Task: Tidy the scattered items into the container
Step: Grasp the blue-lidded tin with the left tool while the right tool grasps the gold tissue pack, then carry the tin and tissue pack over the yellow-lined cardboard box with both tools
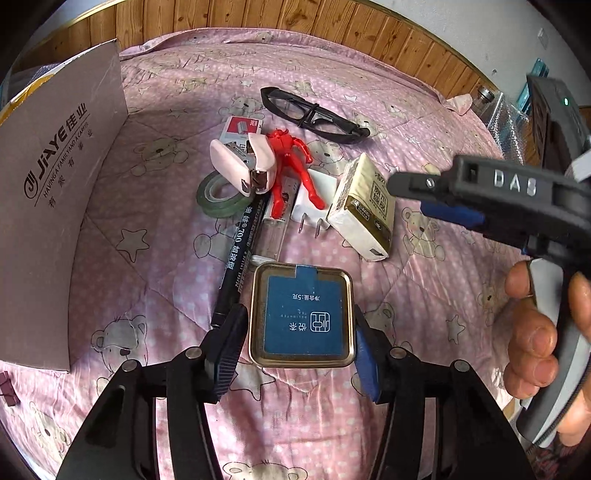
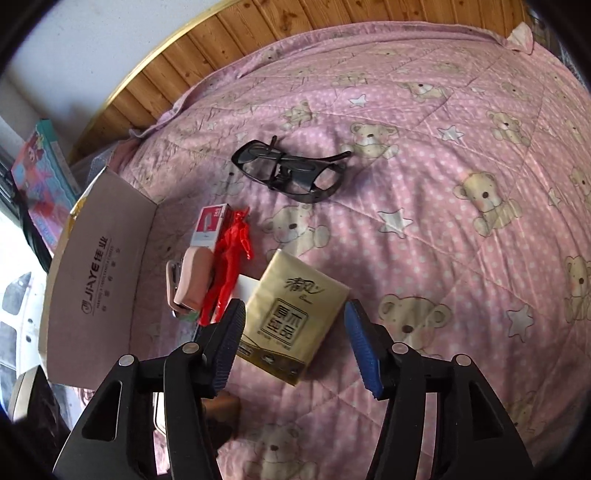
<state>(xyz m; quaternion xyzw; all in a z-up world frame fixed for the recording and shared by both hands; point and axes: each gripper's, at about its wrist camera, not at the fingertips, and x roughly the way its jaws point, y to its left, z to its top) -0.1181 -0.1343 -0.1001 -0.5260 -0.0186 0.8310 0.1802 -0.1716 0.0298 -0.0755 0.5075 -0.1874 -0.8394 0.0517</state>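
Observation:
A square tin with a blue label lies on the bed between the fingers of my open left gripper; neither pad clearly presses it. Beyond it are a black marker, green tape roll, pink stapler, staple box, red figure, white plug, tissue pack and black glasses. My right gripper is open just above the tissue pack. It also shows from the side as the right gripper. The cardboard box stands at left.
Everything rests on a pink bear-print quilt with a wooden headboard behind. A hand holds the right gripper's handle. The box sits at the bed's left edge, with a picture book beyond it. Small dark clips lie at lower left.

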